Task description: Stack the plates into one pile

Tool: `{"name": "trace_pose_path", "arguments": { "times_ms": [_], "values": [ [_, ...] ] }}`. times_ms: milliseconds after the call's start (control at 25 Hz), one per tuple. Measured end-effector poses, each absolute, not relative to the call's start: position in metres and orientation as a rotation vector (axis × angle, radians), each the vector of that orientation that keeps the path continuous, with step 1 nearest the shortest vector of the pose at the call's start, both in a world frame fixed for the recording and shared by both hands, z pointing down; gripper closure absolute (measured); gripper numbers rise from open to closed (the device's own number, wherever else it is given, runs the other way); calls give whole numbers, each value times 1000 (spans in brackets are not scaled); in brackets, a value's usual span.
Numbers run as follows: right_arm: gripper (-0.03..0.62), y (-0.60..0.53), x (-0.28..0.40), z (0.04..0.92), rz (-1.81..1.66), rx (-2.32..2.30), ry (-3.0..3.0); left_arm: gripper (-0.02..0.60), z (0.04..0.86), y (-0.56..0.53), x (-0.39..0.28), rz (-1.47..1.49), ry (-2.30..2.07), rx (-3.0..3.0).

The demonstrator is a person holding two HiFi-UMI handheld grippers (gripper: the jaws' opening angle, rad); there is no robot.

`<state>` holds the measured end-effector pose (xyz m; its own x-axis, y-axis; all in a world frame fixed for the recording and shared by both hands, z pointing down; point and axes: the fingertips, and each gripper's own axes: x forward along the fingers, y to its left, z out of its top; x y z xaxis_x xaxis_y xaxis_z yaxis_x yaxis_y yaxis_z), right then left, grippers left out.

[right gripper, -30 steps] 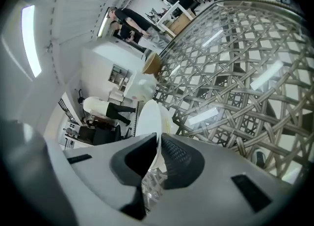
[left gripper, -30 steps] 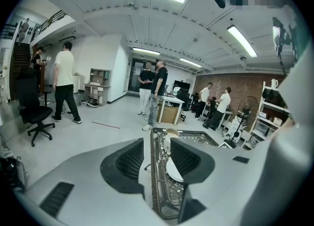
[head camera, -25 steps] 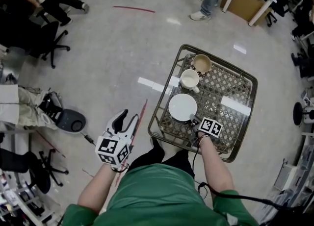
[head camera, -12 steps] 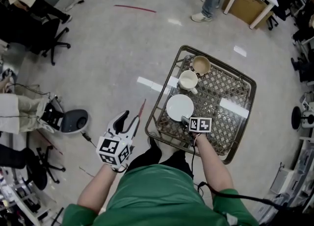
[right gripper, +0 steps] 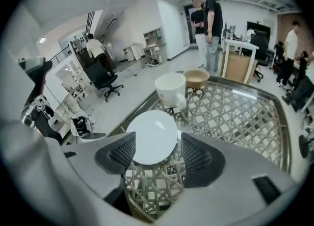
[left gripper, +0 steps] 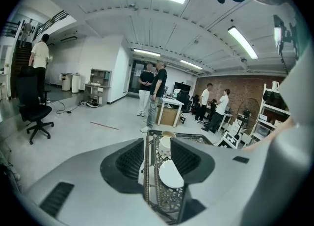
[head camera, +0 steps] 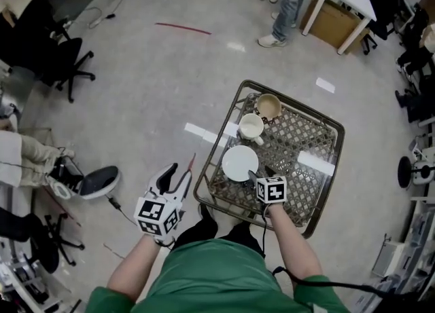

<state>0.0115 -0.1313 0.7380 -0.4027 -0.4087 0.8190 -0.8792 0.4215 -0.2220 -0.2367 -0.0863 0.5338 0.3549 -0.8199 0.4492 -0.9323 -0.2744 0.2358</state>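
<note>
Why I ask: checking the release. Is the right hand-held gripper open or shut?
Open. The right hand-held gripper has just been opening its jaws; they stand apart, clear of the white plate below.

The table (head camera: 302, 138) is standing in front of the person, a little to the right. On it, the plate (head camera: 240, 163) is lying near the near-left corner. Just behind the plate the mug (head camera: 251, 127) is standing upright. Behind the mug, toward the far-left corner, the bowl (head camera: 268, 106) is standing close to it. The three are forming a row along the table's left side. The right claw (right gripper: 158, 146) is hovering above the near edge of the plate. Its jaws have just been opening, and the plate is showing below the gap between them, not gripped. The left claw (head camera: 178, 172) is hanging over the floor (head camera: 149, 87), left of the table.
</note>
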Motion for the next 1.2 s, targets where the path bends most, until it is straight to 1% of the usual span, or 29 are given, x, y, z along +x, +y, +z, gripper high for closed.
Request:
{"name": "trace_pose_path", "arguments": {
  "times_ms": [120,440,600,840,1000,1200],
  "values": [
    [305,-147,23,689,811,1183,-2082,399,524,-94,-225,309,-1526,2198],
    [429,-178,58,530,498,1433,-2328,399,477,-124,-190,230,-1540,2319],
    [467,-179,73,458,288,1514,-2393,399,446,-137,-174,187,-1560,2391],
    [505,-164,80,367,-26,1575,-2478,405,388,-153,-157,95,-1615,2503],
    [505,-149,80,319,-212,1588,-2513,411,350,-158,-147,34,-1647,2573],
    [505,-138,93,265,-365,1641,-2513,411,303,-161,-132,-43,-1681,2667]
  ]
}}
